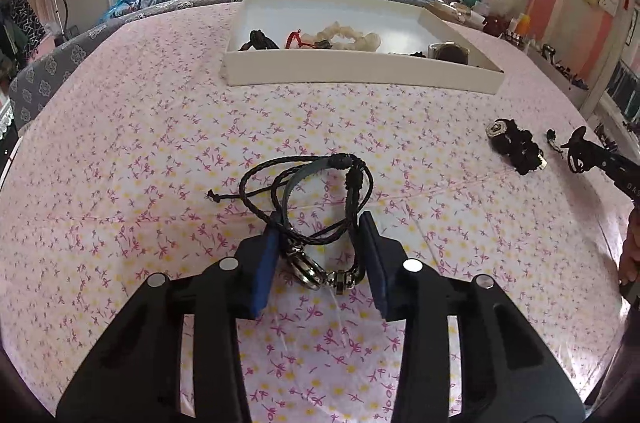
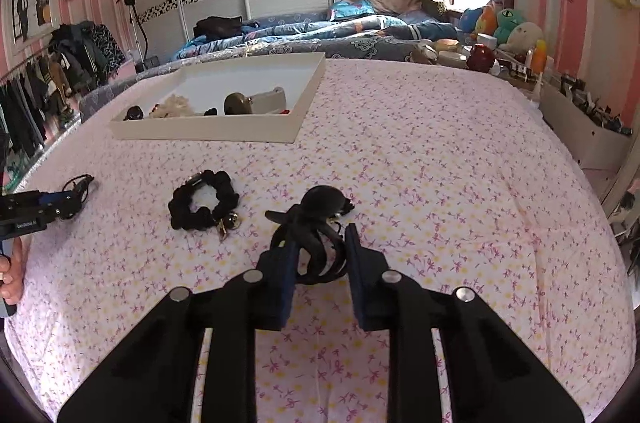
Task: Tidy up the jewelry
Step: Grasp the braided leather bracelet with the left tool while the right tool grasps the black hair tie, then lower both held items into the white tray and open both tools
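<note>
My left gripper (image 1: 320,223) is open, its blue pads either side of a black braided cord bracelet (image 1: 308,191) with metal rings lying on the flowered cloth. My right gripper (image 2: 322,237) is open around a black hair clip (image 2: 316,223) on the cloth; it also shows in the left wrist view (image 1: 576,151). A black scrunchie with a metal charm (image 2: 204,201) lies left of the clip, also in the left wrist view (image 1: 516,145). A white tray (image 1: 360,71) at the back holds several pieces, seen in the right wrist view too (image 2: 208,133).
The table wears a pink flowered cloth (image 1: 160,163). A bed with blue bedding (image 2: 320,35) lies behind it. Plush toys and jars (image 2: 500,39) crowd the back right corner. A clothes rack (image 2: 48,75) stands at the left.
</note>
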Available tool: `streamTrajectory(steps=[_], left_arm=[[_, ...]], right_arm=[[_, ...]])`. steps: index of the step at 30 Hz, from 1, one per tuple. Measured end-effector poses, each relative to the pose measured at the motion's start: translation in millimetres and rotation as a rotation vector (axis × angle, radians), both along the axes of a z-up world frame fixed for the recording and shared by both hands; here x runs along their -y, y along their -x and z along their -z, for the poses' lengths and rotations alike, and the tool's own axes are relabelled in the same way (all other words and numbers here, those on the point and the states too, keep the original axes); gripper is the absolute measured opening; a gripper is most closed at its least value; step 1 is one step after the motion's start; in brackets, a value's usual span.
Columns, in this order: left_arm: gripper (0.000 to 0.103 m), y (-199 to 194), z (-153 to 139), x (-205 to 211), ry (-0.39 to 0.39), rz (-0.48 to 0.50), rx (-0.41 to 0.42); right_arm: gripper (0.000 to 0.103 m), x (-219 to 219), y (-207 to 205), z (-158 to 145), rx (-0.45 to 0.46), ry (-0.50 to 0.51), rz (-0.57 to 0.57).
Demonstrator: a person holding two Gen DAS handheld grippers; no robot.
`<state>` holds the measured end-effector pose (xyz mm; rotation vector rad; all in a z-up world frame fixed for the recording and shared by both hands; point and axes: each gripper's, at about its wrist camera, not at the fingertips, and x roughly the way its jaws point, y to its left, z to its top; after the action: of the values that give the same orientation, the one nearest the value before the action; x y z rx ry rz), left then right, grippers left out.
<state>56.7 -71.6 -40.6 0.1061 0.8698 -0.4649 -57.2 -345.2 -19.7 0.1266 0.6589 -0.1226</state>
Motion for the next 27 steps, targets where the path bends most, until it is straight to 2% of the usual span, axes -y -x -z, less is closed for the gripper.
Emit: streamTrajectory(steps=[5,14,18,21,27], left_arm=[[0.038,4.1,-17.5,-2.4,0.008,0.003,0.063],[0.038,-33.7,-76.0,1.7,0.067,-0.003,0.154],[0.038,-55.7,-96.5,15.9,0.044,0.013,0.208],[0.038,-79.7,-104.9,24.6,0.056,0.017,0.219],[0.038,-139.2,-90.8,42.4,0.038,-0.024,0.193]], right_arm=[[0.023,-2.5,2.8,-14.5,0.038,-0.016,-0.003],[0.023,-20.6,-23.5,-80.9,0.175,-0.024,-0.049],[0.023,-24.8,-52.5,-102.4,0.219,-0.074,-0.072],[0.023,-28.8,-82.4,-108.2,0.223,-0.096,-0.074],[0.023,-33.6,-153.0,-92.5,0.17,-0.15,-0.068]])
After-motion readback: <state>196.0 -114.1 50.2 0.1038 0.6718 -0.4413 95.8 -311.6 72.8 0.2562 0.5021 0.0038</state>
